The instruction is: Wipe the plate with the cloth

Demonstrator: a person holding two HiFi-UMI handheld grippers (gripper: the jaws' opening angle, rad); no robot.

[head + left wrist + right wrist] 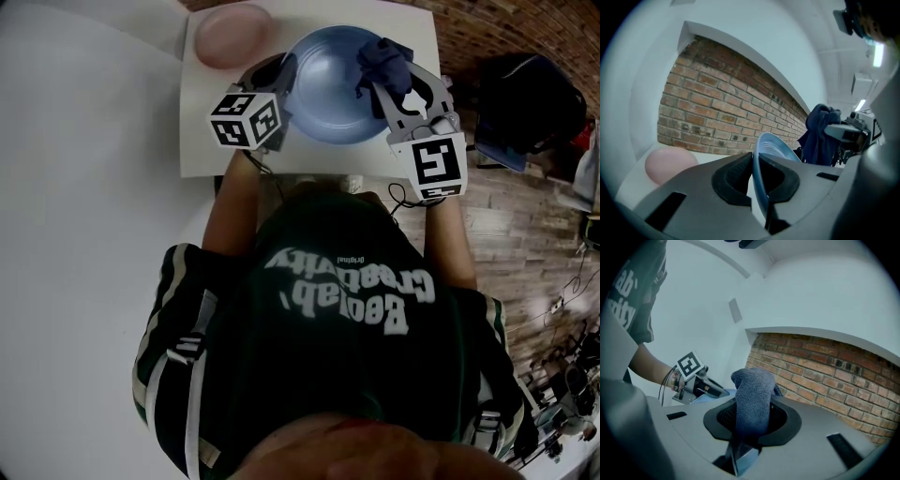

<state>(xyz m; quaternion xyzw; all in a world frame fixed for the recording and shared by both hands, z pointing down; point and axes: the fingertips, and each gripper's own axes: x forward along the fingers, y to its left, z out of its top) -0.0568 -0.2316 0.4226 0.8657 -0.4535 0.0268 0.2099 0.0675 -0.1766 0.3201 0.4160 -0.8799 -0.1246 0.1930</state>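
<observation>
Head view shows cloth [383, 62] seemingly touching plate [328, 92]

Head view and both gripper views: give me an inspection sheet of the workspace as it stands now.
Surface: white tabletop, bare along its near edge.
Job's things: blue plate gripped at its left rim; dark blue cloth bunched over the plate's right side.
Clutter: pink dish at the back left, apart from the plate.
Grippers: left hand-held gripper shut on the plate's rim; right hand-held gripper shut on the cloth.
Cables: thin cable looping at the right wrist.
Surroundings: brick wall behind; wooden floor and a dark object to the right.
</observation>
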